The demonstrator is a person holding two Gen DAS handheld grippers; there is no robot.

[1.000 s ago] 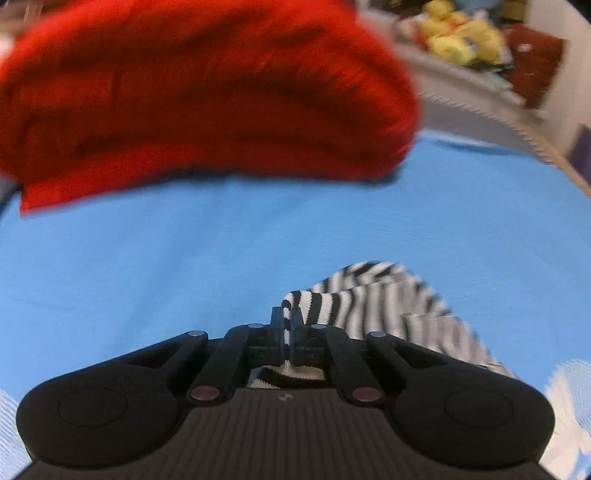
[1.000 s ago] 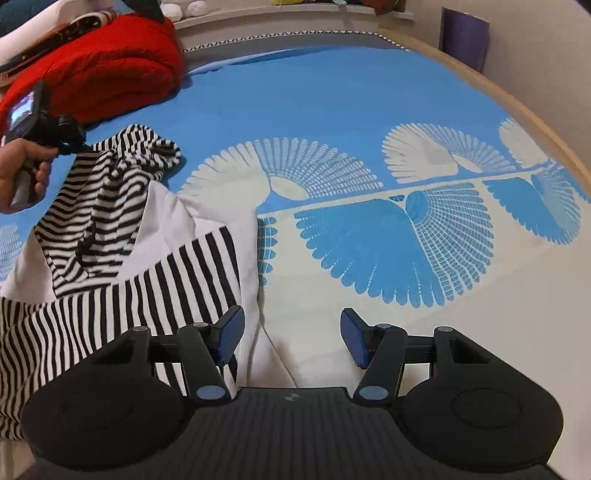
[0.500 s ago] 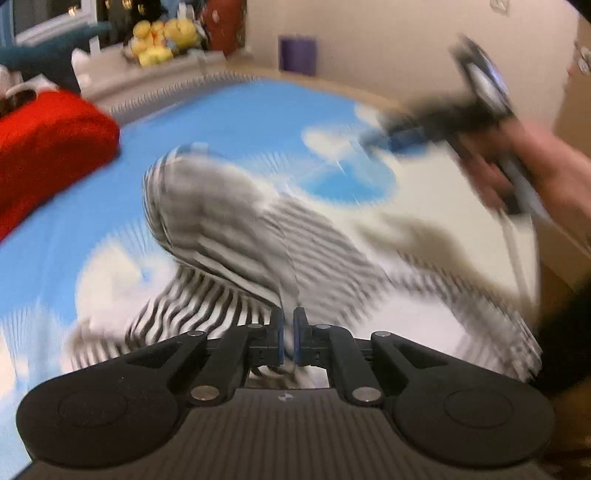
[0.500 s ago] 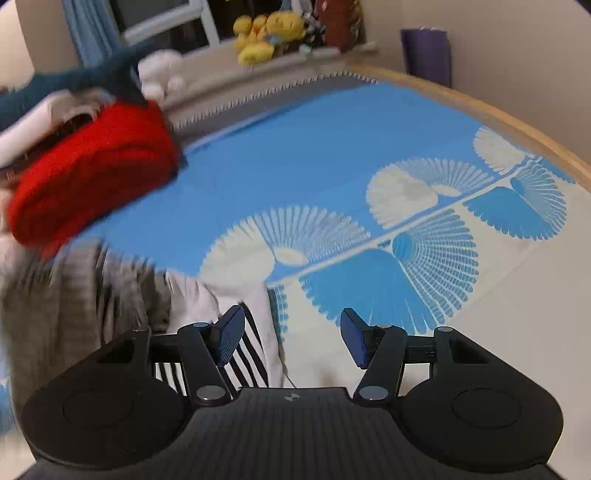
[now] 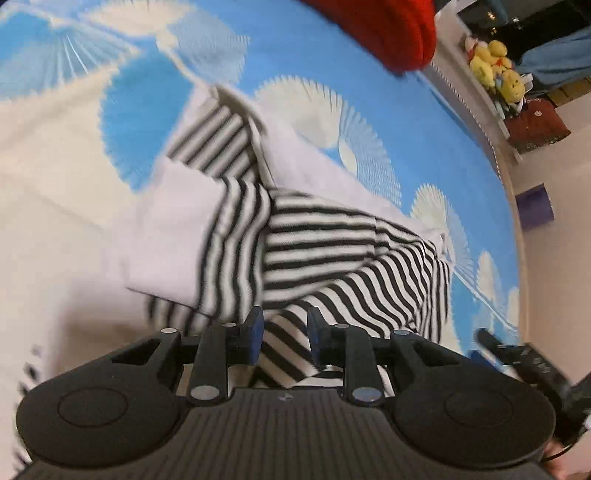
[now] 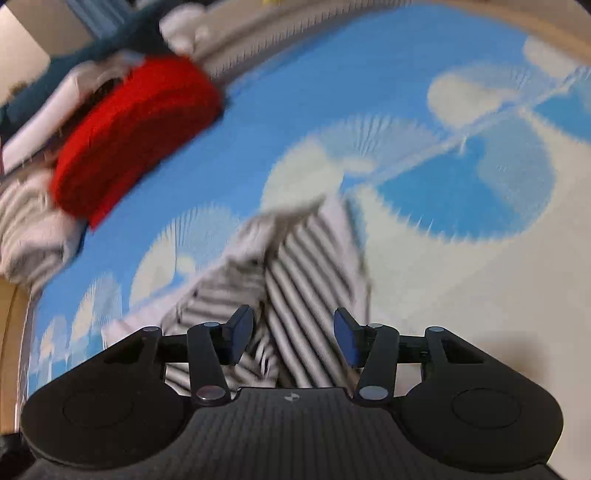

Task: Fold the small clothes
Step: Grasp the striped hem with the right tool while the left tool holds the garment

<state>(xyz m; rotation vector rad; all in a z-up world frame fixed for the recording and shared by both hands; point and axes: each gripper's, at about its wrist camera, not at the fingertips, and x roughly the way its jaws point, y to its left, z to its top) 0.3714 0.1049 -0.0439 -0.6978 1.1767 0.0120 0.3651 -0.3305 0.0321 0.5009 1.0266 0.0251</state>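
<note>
A black-and-white striped garment [image 5: 325,243] with plain white panels lies partly folded on the blue and white patterned cloth. My left gripper [image 5: 284,339] is open just above its near striped edge, holding nothing. In the right wrist view the same garment [image 6: 306,273] lies in front of my right gripper [image 6: 293,338], which is open and empty over the stripes. The right gripper's tip also shows at the lower right of the left wrist view [image 5: 517,358].
A folded red knit [image 6: 136,133] lies at the far side, also in the left wrist view [image 5: 388,29]. A grey striped folded piece [image 6: 29,236] sits beside it. Yellow plush toys [image 5: 495,66] and a purple box [image 5: 535,206] stand beyond the surface's wooden edge [image 5: 517,229].
My left gripper swung the striped garment's end across from the red knit over the garment, then opened and let it go. The right gripper stayed open and turned toward the garment.
</note>
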